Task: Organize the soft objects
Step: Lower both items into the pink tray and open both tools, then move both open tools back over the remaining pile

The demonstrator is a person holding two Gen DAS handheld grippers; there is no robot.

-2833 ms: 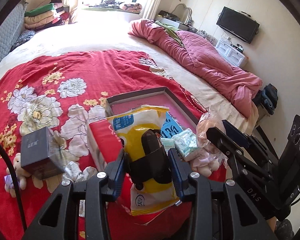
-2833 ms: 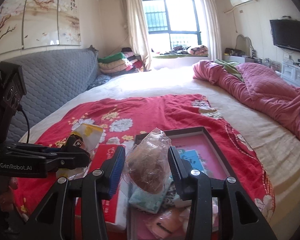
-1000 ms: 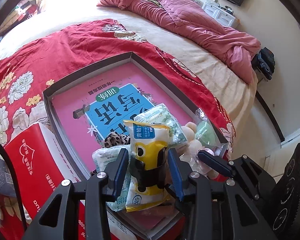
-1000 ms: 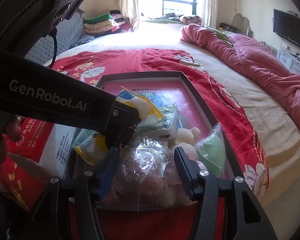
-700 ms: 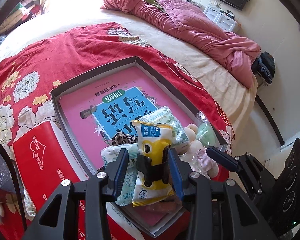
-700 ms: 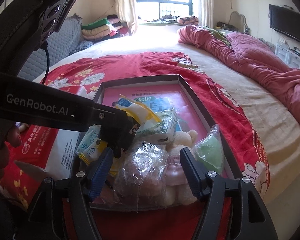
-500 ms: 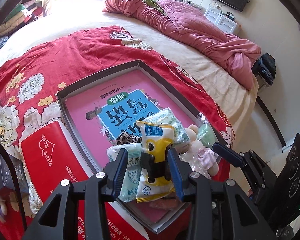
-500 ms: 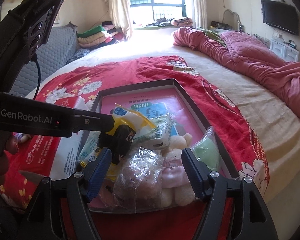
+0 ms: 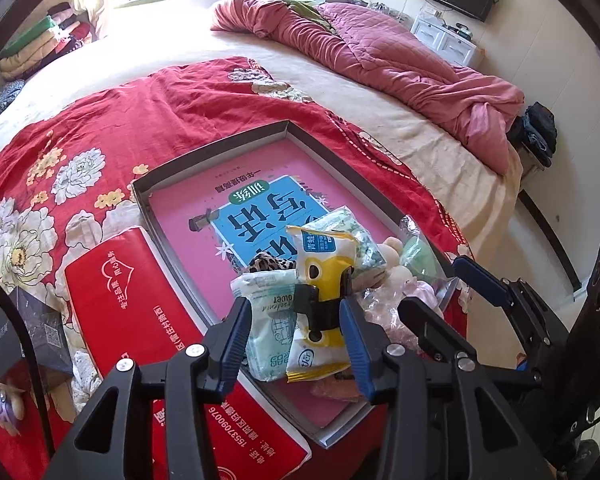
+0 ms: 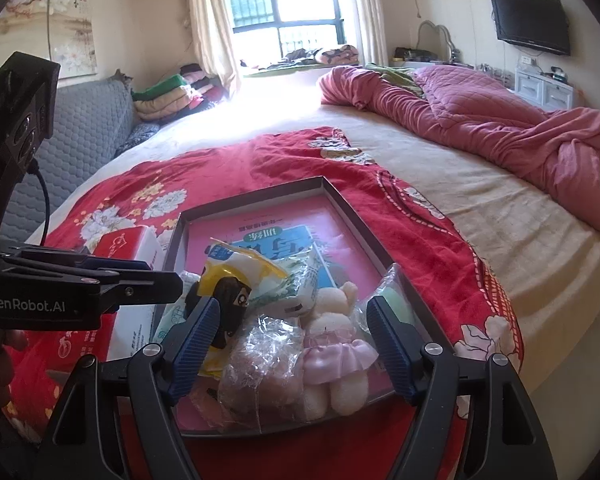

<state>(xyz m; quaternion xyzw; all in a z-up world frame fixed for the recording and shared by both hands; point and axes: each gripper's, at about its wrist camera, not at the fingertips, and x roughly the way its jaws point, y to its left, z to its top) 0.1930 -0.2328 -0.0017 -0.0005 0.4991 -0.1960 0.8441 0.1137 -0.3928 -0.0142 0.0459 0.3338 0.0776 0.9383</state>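
A dark grey tray (image 9: 216,151) lies on the red flowered blanket, with a pink and blue book in it. At its near end sits a heap of soft things: a yellow snack packet (image 9: 324,258), a white tissue pack (image 9: 266,322), a plush toy in a pink dress (image 10: 336,340), a green thing in a bag (image 10: 396,306) and a clear bag with something brown (image 10: 264,364). My left gripper (image 9: 296,340) hangs over the yellow packet; its jaws are opening and the left pad is clear of it. My right gripper (image 10: 292,340) straddles the clear bag, jaws opening, pads apart from it.
A red tissue box (image 9: 140,300) lies against the tray's left side. A black box (image 9: 32,332) and a small plush toy (image 9: 4,404) are further left. A crumpled pink quilt (image 9: 380,56) covers the bed's far right. The bed's edge drops off right of the tray.
Both packets were carried over the tray and set on the heap. The right jaws spread off the clear bag. The left jaws loosened from the yellow packet. Both grippers drew back a little.
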